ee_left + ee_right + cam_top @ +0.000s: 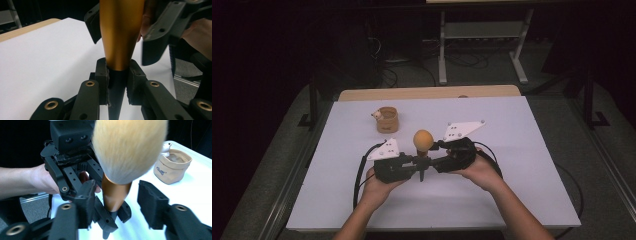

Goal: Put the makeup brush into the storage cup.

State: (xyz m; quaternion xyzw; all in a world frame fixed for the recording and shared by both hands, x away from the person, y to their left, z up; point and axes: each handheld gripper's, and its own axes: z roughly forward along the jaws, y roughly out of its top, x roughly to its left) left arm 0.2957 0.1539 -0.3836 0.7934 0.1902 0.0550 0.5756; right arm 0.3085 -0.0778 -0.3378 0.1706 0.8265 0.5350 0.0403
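A makeup brush [423, 138] with a puffy orange head, copper ferrule [121, 32] and black handle stands upright above the middle of the white table [522, 150]. My left gripper [419, 163] is shut on the black handle, its pads [102, 75] pressed on either side just below the ferrule. My right gripper [435, 150] comes in from the right, open, with its fingers [152, 202] standing on either side of the ferrule [113, 195] and not touching it. In the right gripper view the left gripper [112, 213] faces me, and the bristles [127, 147] are close to the camera.
A small tan fabric pouch [387, 120] with a little white figure [376, 115] on its rim stands at the back left of the table; it also appears in the right gripper view [172, 166]. A wooden strip [427, 93] borders the far edge. Metal desk legs [442, 50] stand beyond.
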